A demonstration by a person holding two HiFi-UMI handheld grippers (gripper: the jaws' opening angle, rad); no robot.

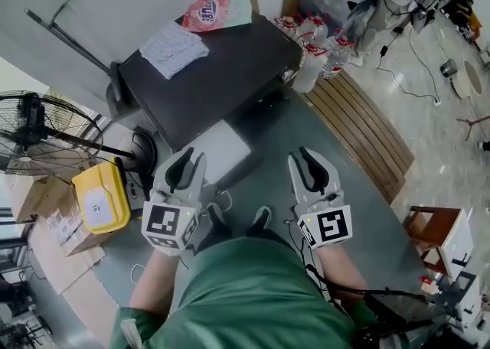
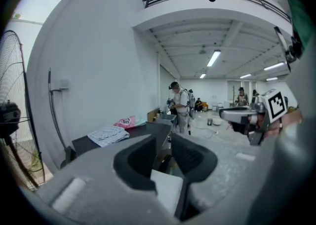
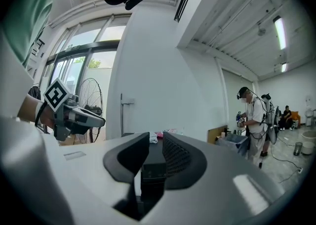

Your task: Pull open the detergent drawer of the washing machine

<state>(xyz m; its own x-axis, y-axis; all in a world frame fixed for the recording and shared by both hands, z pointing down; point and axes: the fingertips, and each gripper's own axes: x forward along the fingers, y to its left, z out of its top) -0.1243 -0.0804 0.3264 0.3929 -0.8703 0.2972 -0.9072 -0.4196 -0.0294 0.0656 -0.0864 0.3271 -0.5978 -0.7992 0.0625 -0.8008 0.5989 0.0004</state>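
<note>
The dark-topped washing machine [image 1: 222,72] sits at upper centre, with its white detergent drawer [image 1: 222,148] at the near left corner. The left gripper [image 1: 191,158] is at the drawer's left edge; whether it touches is unclear. The right gripper [image 1: 302,156] is over bare floor. Both jaw pairs are narrowly apart and empty. A yellow box [image 1: 99,194] crowds the left and a slatted bench [image 1: 360,129] the right.

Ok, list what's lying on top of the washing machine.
On the washing machine, its dark top carries a pale checked cloth and, at the far edge, a red-and-pink packet. Anything beneath them is covered.
</note>
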